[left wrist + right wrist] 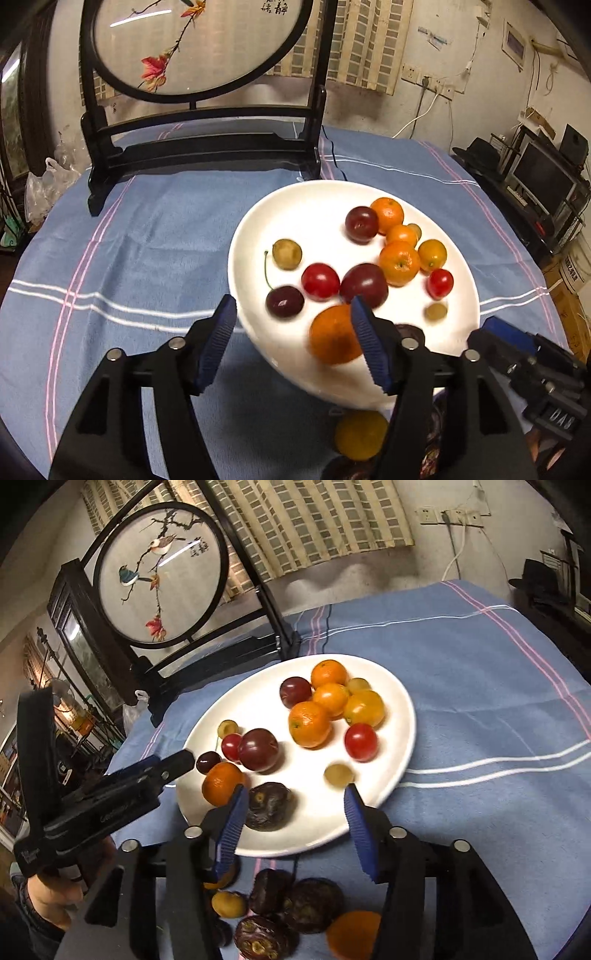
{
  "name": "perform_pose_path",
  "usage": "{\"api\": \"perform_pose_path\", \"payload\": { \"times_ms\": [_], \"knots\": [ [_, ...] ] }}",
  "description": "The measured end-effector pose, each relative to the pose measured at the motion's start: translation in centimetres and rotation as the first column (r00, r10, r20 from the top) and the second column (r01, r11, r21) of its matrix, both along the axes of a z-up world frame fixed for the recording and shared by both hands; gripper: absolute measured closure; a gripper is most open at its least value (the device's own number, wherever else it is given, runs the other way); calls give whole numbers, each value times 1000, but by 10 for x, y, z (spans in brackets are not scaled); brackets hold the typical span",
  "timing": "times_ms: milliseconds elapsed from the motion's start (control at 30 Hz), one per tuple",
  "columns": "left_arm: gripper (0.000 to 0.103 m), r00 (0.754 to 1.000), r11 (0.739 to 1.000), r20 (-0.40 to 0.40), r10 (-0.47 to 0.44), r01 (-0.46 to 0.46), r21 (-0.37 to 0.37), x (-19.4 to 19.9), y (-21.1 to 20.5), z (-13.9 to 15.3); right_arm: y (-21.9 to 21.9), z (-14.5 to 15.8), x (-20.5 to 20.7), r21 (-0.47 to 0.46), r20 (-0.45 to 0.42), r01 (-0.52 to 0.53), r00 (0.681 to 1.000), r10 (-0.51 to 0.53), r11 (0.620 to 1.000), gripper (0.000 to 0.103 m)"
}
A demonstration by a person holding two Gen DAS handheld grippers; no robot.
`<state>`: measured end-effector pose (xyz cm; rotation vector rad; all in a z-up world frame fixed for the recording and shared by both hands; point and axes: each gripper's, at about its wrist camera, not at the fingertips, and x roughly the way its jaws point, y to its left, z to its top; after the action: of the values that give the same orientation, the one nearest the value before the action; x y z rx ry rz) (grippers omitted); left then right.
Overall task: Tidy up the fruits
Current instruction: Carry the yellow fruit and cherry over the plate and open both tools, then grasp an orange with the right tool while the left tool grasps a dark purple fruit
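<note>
A white plate (pixel 314 206) (pixel 325 812) on the blue cloth holds several small oranges (pixel 399 262) (pixel 309 723), dark plums (pixel 364 284) (pixel 258 749), red cherry tomatoes (pixel 440 283) (pixel 361 741) and green grapes (pixel 286 254). My left gripper (pixel 295 332) is open over the plate's near rim, with an orange (pixel 332 334) just inside its right finger and nothing pinched. My right gripper (pixel 295 823) is open over the near rim too, and a dark date (pixel 269 806) lies on the plate by its left finger. Each gripper shows in the other's view, the right one (pixel 517 350) and the left one (pixel 147 775).
Loose fruit lies on the cloth in front of the plate: dates (pixel 306 904), an orange (pixel 354 934), yellow fruits (pixel 360 434) (pixel 229 904). A black-framed round embroidered screen (pixel 199 147) (pixel 159 576) stands at the table's back. The blue cloth (pixel 147 240) (pixel 480 701) stretches left and right.
</note>
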<state>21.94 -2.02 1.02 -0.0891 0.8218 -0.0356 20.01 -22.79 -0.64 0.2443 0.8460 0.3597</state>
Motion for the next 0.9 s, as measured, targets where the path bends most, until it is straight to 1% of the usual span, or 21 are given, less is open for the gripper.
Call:
{"api": "perform_pose_path", "payload": {
  "times_ms": [100, 200, 300, 533, 600, 667, 767, 900],
  "knots": [
    [36, 1000, 1000, -7, -5, 5, 0, -14, 2, -3, -3, 1, -5, -7, -8, 4, 1000, -4, 1000, 46],
    [30, 1000, 1000, -9, 0, 0, -8, -29, 6, -3, 0, 4, -12, -42, 3, -7, 1000, 7, 999, 44],
    [29, 1000, 1000, -14, -4, 4, 6, -43, 7, -5, 4, 6, -17, -64, 10, -19, 1000, 19, 998, 40],
    [26, 1000, 1000, -22, -19, 19, 20, -72, 6, -9, 11, 9, -36, -125, 35, -60, 997, 65, 990, 40],
    [22, 1000, 999, -15, -15, 16, 32, -80, 6, -11, 10, 8, -41, -134, 30, -60, 997, 65, 989, 40],
    [14, 1000, 999, -26, -13, 14, 36, -85, 8, -13, 4, 6, -48, -136, 25, -53, 998, 57, 989, 40],
    [14, 999, 1000, -41, -7, 8, 11, -89, 13, -18, -3, 3, -62, -161, 18, -43, 999, 46, 986, 40],
    [14, 999, 1000, -51, 7, -7, 8, -96, 19, -26, -6, -4, -79, -210, -6, -65, 998, 66, 976, 40]
  ]
}}
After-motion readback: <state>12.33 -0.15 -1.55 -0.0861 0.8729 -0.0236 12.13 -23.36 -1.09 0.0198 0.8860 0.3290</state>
